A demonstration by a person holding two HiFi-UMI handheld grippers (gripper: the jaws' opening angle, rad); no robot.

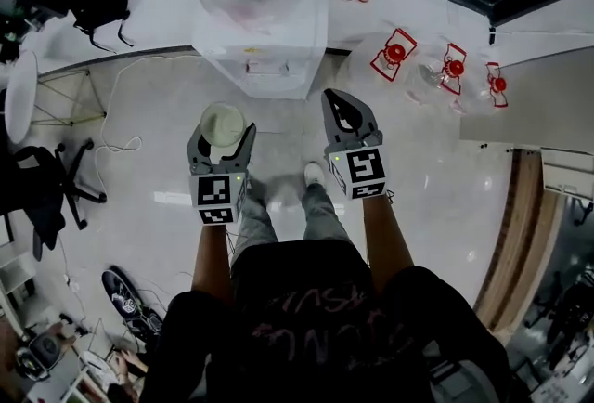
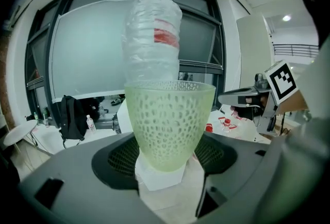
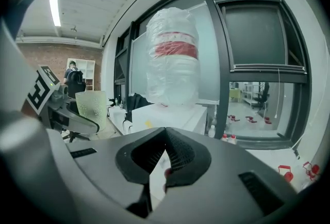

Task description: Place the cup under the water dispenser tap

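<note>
Left gripper view: left gripper (image 2: 168,158) clamps a pale green dimpled cup (image 2: 169,122); right gripper (image 3: 164,132) beside it looks closed, empty.

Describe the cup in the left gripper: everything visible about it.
The cup is pale green and translucent, glass or plastic by its look, with a dimpled wall that tapers to a narrower base. It stands upright, mouth open, and looks empty from the head view. The left gripper holds it near its base between both jaws, in the air above the floor, short of the water dispenser. Nothing else touches it.
</note>
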